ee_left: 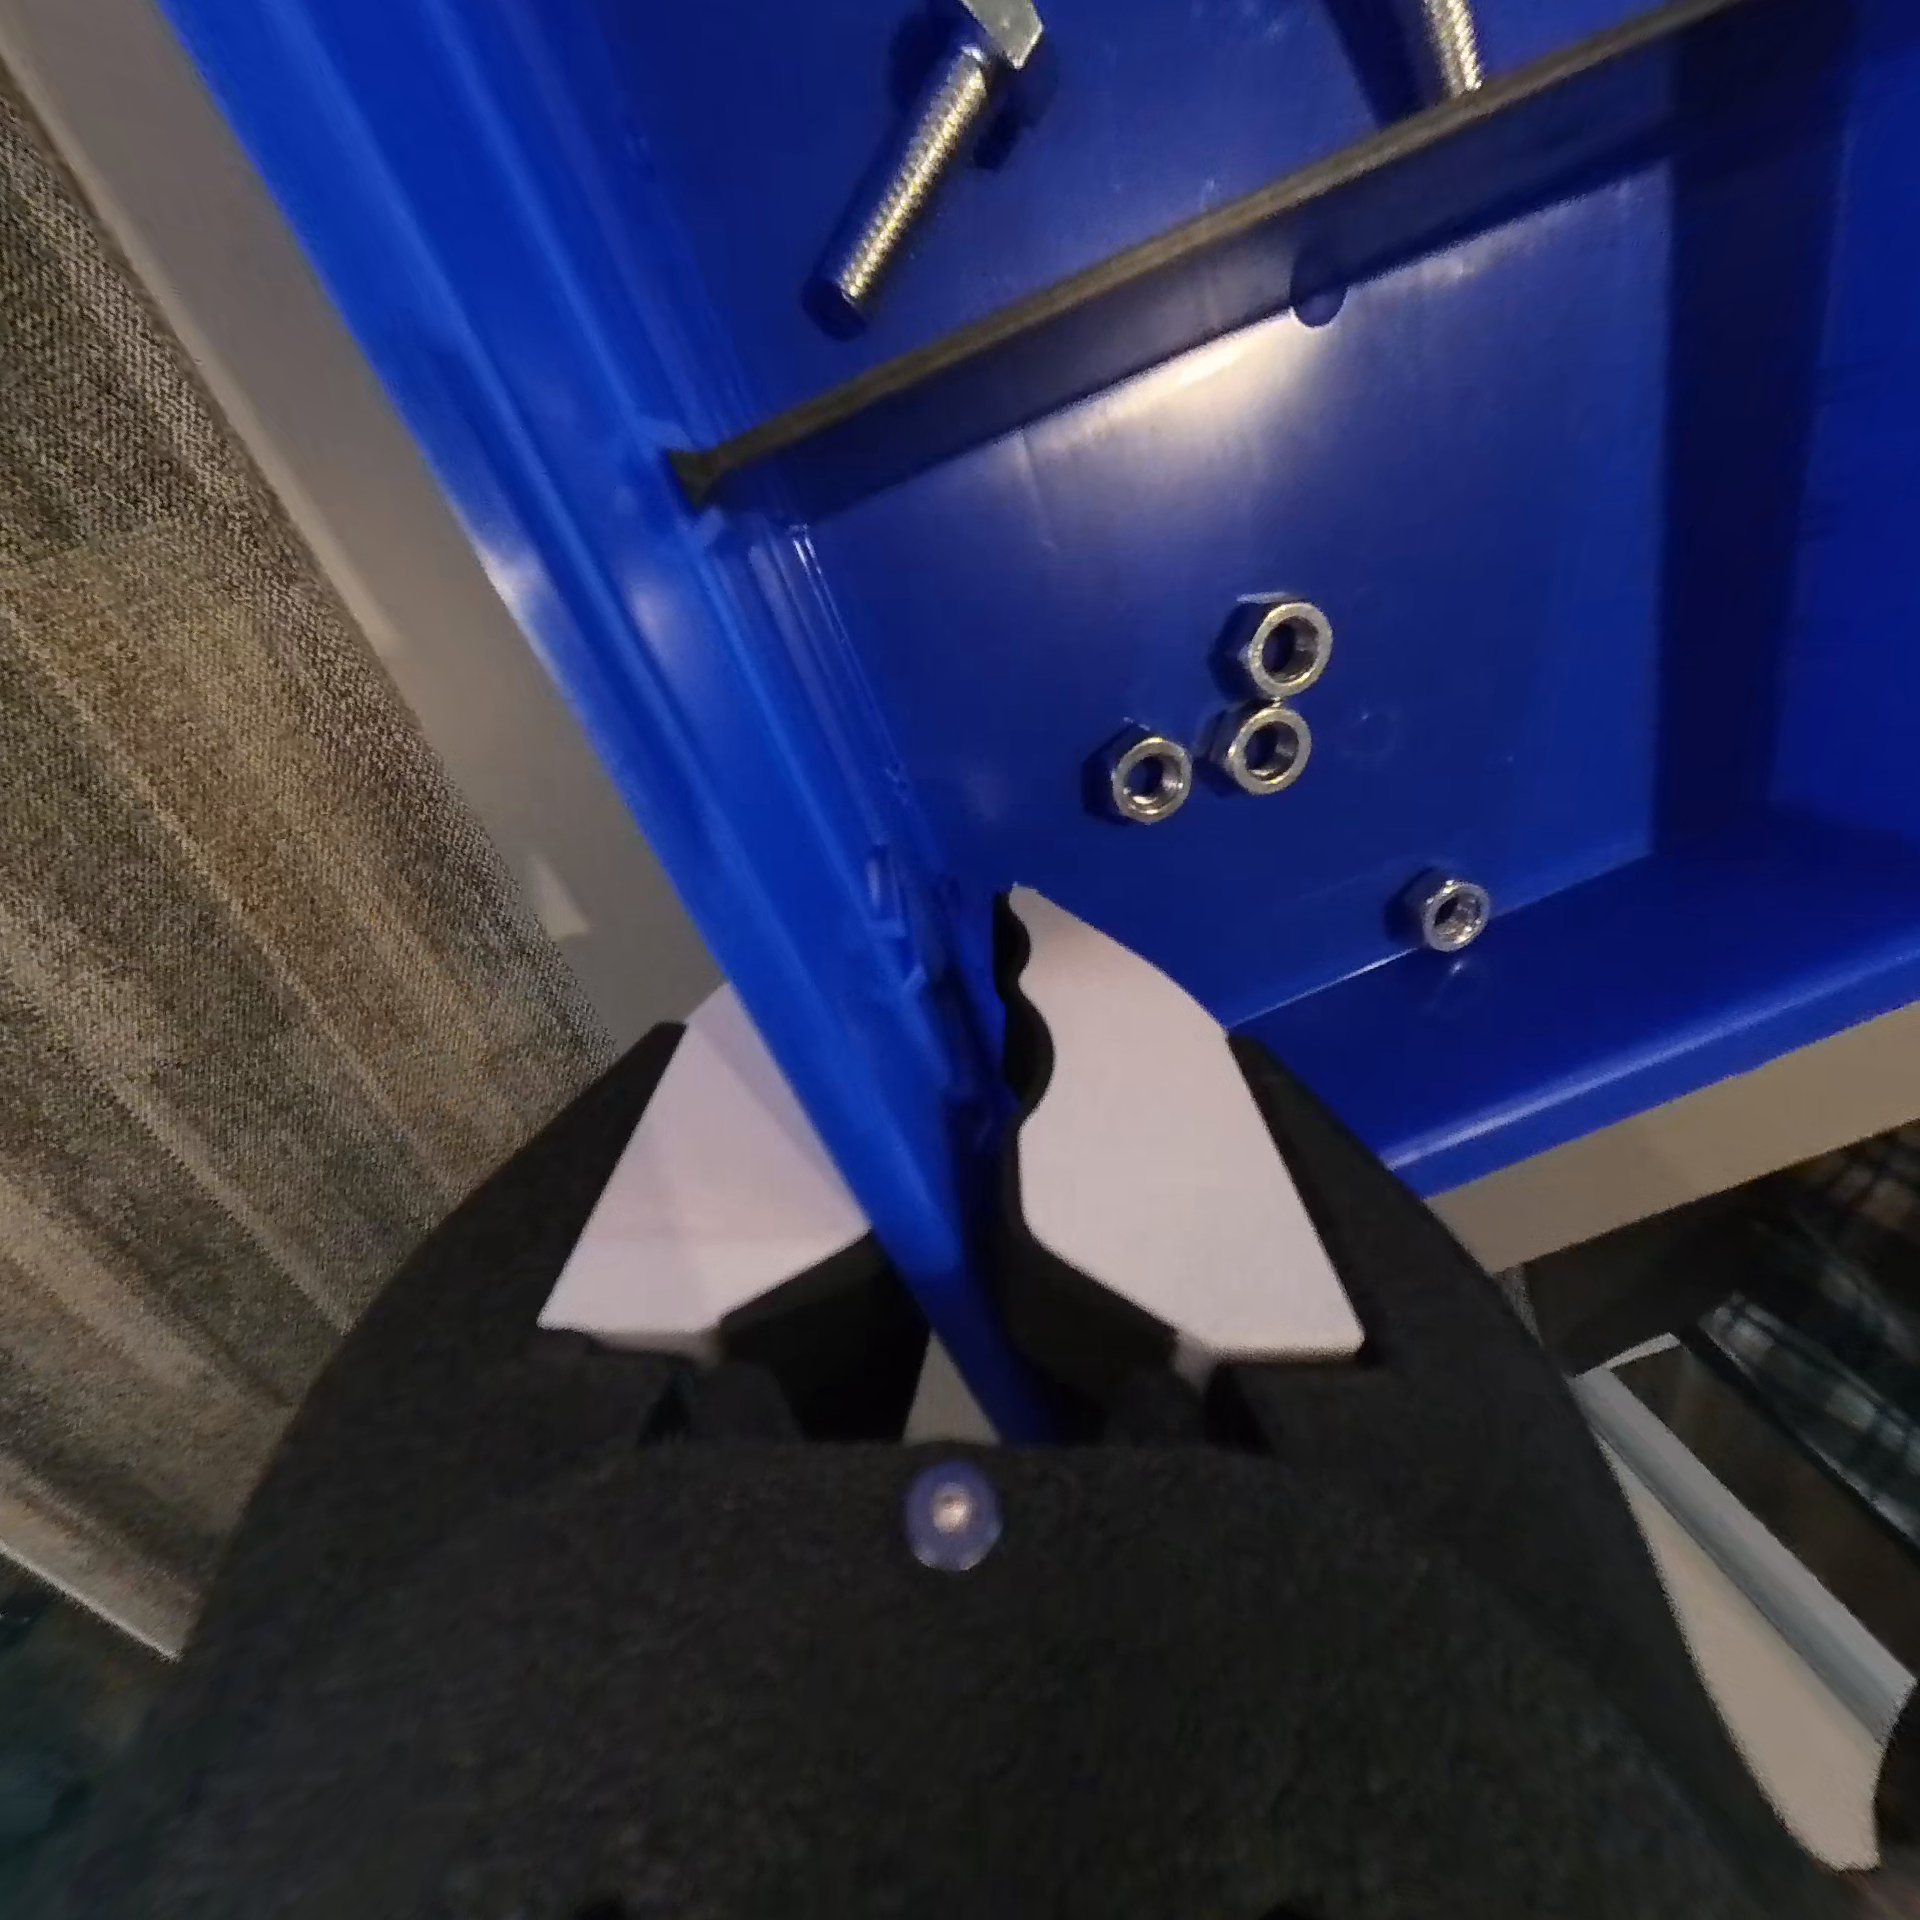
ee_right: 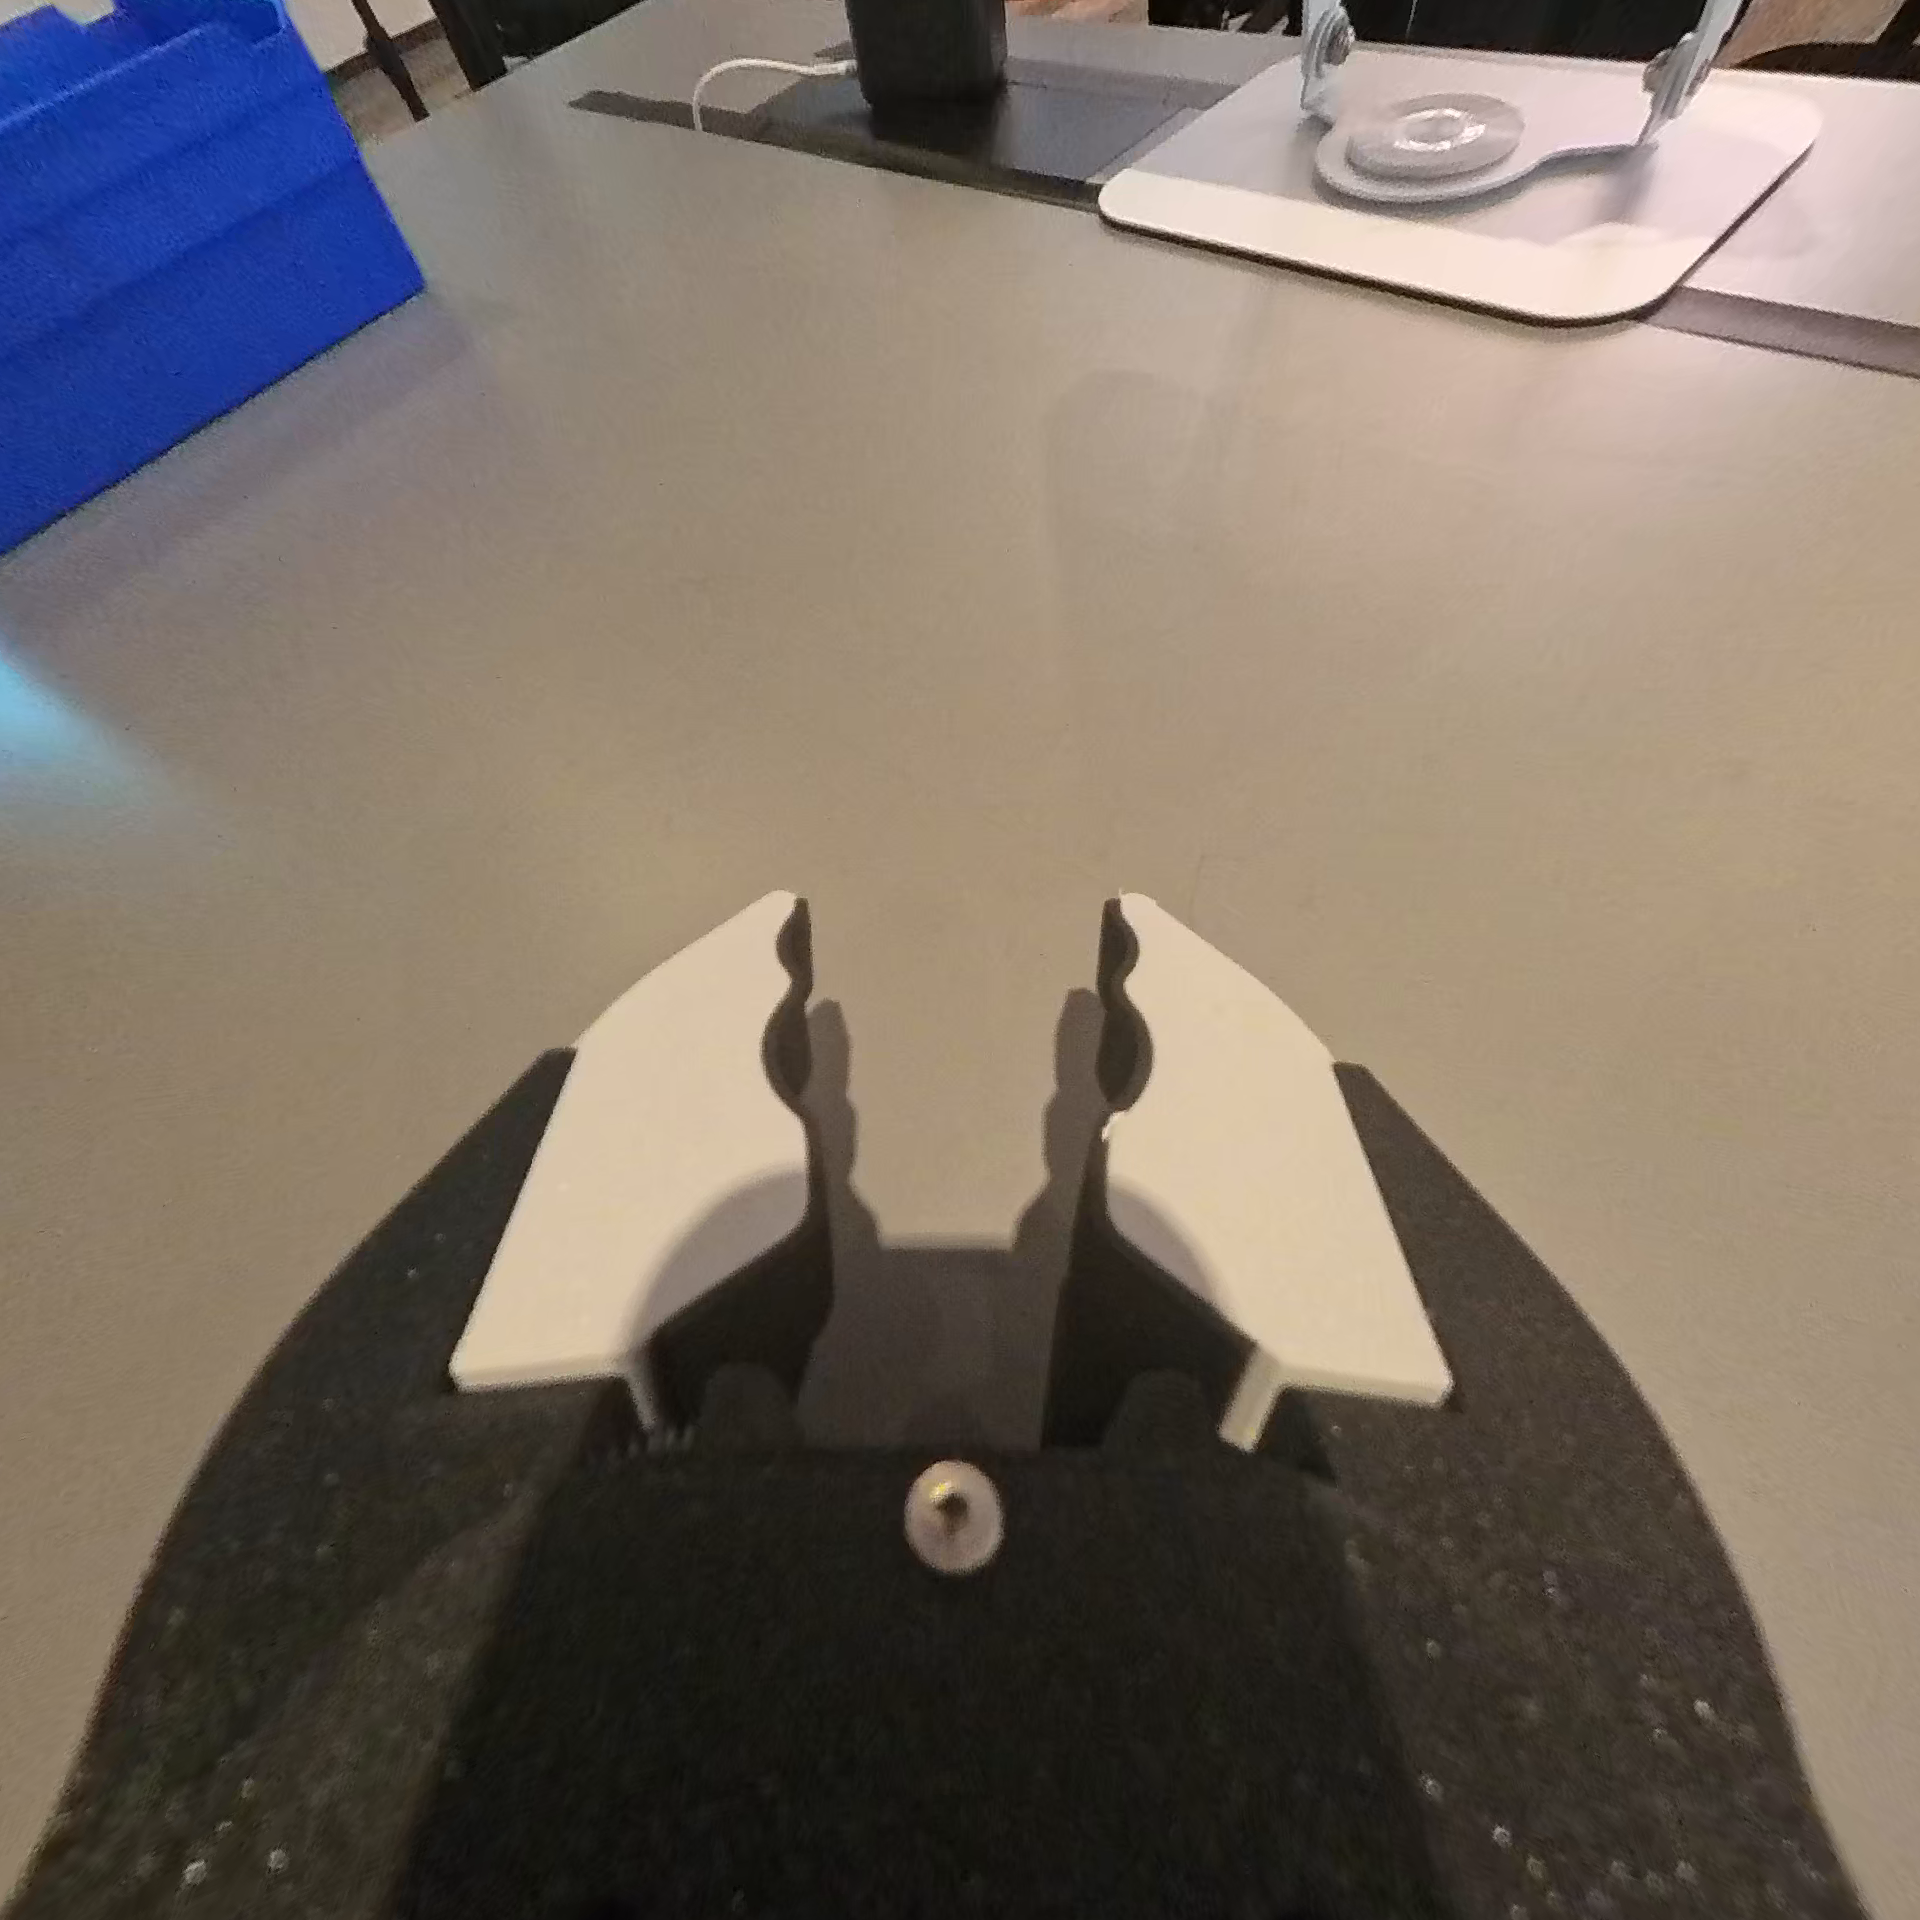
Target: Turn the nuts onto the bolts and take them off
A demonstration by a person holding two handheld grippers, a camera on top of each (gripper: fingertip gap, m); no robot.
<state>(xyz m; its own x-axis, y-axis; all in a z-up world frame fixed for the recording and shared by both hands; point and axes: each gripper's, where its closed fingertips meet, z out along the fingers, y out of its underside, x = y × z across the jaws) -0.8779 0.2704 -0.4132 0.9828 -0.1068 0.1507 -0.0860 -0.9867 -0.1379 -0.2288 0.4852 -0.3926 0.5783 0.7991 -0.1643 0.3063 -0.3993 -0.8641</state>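
Left gripper (ee_left: 951, 1039) clamped on rigid blue plastic bin's wall (ee_left: 831, 987); small slippery steel hex nuts (ee_left: 1252, 748) at 1 o'clock need flat-to-flat pinching; right gripper (ee_right: 956, 925) wide, empty.

Left hand-held gripper (ee_left: 935, 1049): white fingers clamped on the blue bin wall (ee_left: 831, 935), one finger outside, one inside, view tilted. Right hand-held gripper (ee_right: 956, 935): fingers spread apart, nothing between them, held low over the desk (ee_right: 935, 571), pointing forward.
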